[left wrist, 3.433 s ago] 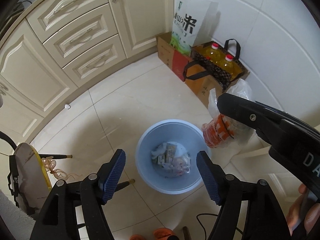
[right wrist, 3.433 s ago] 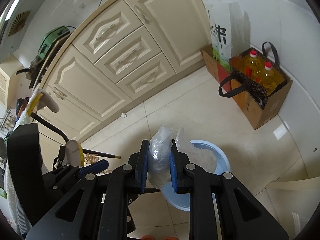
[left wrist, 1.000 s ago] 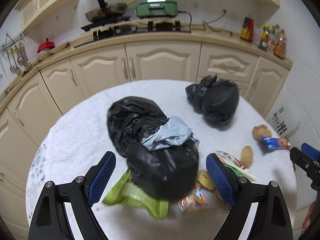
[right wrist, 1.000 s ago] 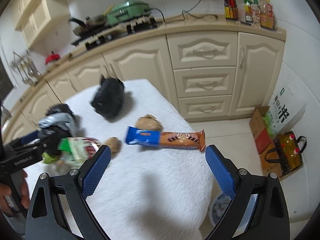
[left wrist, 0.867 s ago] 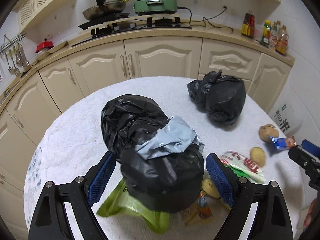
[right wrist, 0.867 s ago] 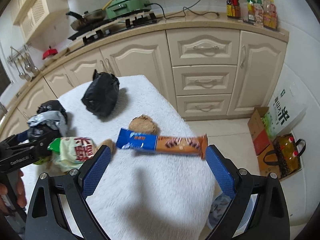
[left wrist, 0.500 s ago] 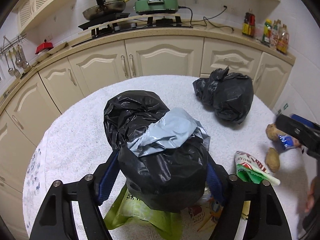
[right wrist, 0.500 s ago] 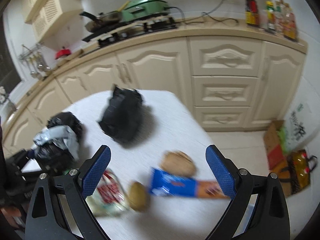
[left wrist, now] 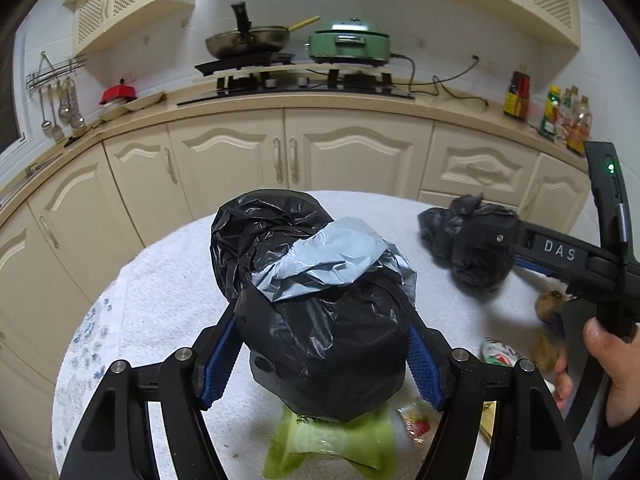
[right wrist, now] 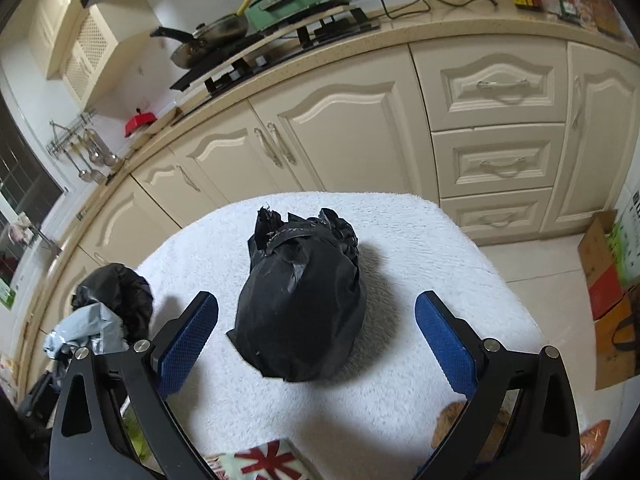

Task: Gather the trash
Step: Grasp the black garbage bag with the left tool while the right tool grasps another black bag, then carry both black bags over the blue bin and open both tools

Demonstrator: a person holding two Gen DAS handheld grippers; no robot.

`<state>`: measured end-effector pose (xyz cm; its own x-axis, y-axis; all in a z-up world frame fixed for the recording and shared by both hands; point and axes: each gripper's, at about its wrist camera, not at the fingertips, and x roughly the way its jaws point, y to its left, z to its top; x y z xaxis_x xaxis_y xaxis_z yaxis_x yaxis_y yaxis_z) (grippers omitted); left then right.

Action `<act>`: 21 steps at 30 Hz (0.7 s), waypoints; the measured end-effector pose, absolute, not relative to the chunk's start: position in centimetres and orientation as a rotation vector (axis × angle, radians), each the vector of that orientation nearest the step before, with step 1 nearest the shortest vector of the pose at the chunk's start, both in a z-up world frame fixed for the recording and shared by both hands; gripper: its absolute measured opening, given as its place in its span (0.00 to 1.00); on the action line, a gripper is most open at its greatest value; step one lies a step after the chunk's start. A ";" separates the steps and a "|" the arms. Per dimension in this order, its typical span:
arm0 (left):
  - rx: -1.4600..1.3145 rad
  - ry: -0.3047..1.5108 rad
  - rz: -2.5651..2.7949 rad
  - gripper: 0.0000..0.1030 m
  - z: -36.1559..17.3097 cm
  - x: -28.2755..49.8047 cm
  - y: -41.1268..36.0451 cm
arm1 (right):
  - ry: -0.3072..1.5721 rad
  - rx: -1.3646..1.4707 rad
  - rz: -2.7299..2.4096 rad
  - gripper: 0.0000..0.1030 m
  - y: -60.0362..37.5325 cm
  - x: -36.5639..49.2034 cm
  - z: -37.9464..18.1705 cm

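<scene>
Trash on the round table under a white fluffy cloth [right wrist: 400, 232]: big black plastic bag with a grey-blue plastic patch on top [left wrist: 320, 320], sitting on a lime-green plastic wrapper [left wrist: 332, 446]. Left gripper [left wrist: 322, 354] has just been closing; blue pads [left wrist: 218, 354] press both flanks of that bag, so it's clamped. Smaller knotted black plastic bag [right wrist: 300, 300] sits upright near the table's middle, well apart from the first. Right gripper [right wrist: 316, 344] straddles it, jaws wide but just been narrowing, pads clear of the plastic on both sides. A hand [left wrist: 600, 360] holds the right gripper's body. Red-and-white wrapper [right wrist: 260, 460] at that view's bottom edge, brownish lumps [left wrist: 550, 308] beside it. Cream kitchen cabinets [right wrist: 360, 128] behind.
</scene>
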<state>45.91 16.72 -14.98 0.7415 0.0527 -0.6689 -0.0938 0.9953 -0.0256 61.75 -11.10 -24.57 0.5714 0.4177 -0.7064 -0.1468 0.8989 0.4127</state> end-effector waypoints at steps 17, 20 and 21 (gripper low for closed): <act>-0.077 0.672 0.072 0.67 -11.8 42.8 16.0 | 0.740 0.224 0.411 0.59 -11.4 53.6 -18.1; -0.068 0.641 0.050 0.68 -10.5 40.8 15.0 | 0.701 0.232 0.413 0.59 -12.6 50.9 -16.2; -0.064 0.633 0.043 0.68 -10.1 40.1 14.5 | 0.687 0.238 0.413 0.59 -13.3 49.7 -15.5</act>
<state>40.12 14.52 -10.13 0.8052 0.0201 -0.5926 -0.0594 0.9971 -0.0469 49.68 -13.35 -15.54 0.6968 0.4438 -0.5635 -0.2893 0.8927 0.3455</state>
